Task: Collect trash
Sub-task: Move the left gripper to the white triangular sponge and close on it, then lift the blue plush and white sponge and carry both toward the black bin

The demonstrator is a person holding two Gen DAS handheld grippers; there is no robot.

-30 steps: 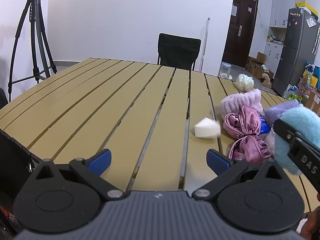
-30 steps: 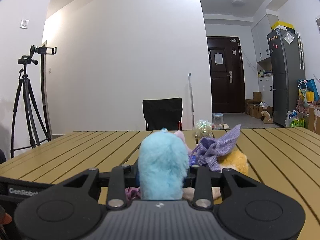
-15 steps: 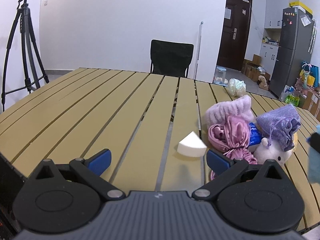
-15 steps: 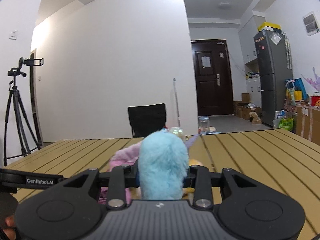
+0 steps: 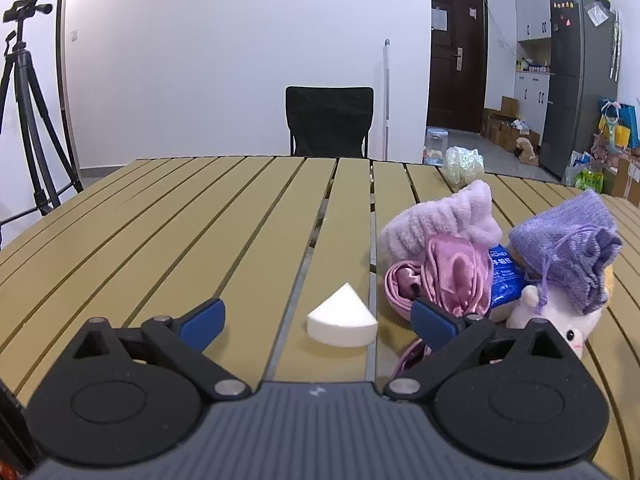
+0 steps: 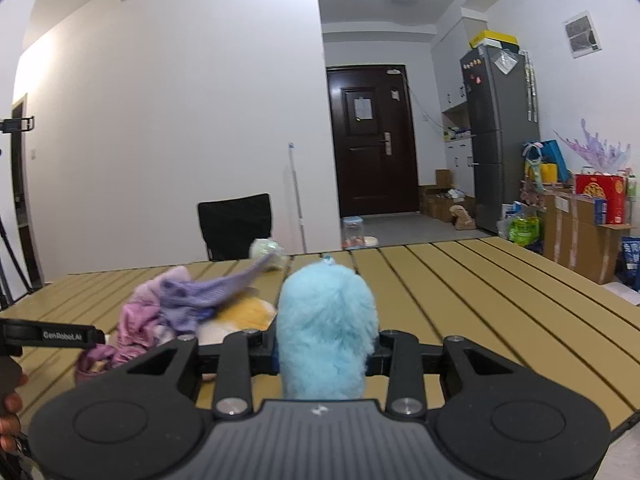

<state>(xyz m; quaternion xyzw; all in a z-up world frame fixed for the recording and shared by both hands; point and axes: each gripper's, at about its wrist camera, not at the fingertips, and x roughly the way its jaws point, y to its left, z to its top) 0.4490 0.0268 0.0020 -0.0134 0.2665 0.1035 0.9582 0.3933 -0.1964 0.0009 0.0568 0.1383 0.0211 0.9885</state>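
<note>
Left gripper [image 5: 318, 318], jaws wide but closing, straddles a white wedge sponge [image 5: 342, 326] lying untouched on the slatted table [image 5: 168, 240], left of a fabric pile [image 5: 472, 264]; right gripper [image 6: 325, 354] clamps a blue fluffy toy [image 6: 326, 332].

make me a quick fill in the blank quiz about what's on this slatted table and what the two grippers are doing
1. The right gripper is shut on a fluffy ____ toy.
2. The white wedge-shaped sponge lies on the table between the blue fingertips of the ____ gripper.
3. Behind the far edge of the table stands a ____ chair.
4. The drawstring pouch on top of the pile is ____.

Missing words: blue; left; black; purple
</note>
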